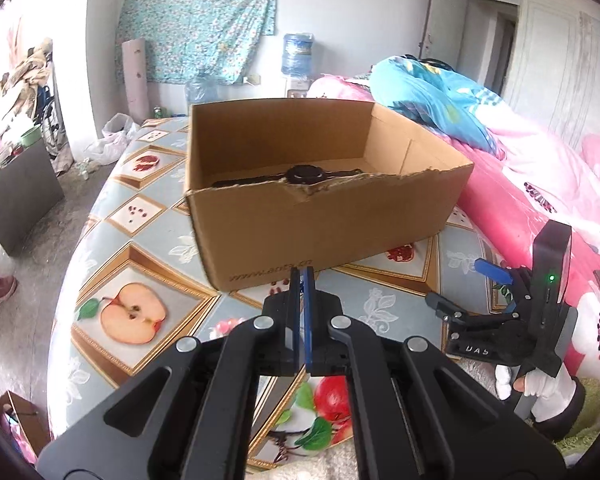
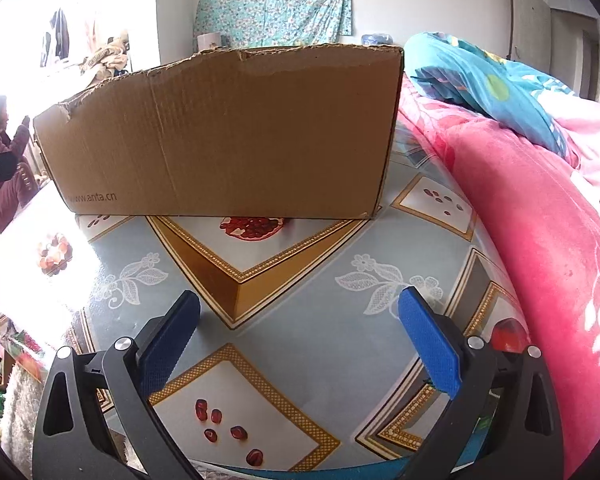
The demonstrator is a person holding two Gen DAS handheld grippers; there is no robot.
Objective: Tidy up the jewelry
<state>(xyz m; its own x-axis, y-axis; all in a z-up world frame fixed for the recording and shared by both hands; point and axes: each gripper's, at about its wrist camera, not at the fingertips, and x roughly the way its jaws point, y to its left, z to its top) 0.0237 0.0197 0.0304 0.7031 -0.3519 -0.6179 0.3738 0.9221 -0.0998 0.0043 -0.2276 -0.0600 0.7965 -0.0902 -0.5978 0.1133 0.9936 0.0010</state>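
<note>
- While pressed together on nothing, the left gripper (image 1: 302,280) points at the cardboard box (image 1: 324,216).
- Right gripper (image 2: 300,340): jaws spread wide, empty, above the tablecloth (image 2: 300,300).
- Black watch (image 1: 302,174) lies inside the box.

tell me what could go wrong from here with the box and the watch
1. The cardboard box has a torn near wall, so a gripper reaching in for the black watch could catch that ragged edge.
2. The box sits loose on the glossy tablecloth; a nudge might slide it.
3. The left gripper is shut and empty, while the right gripper is open close by, so they could bump.
</note>
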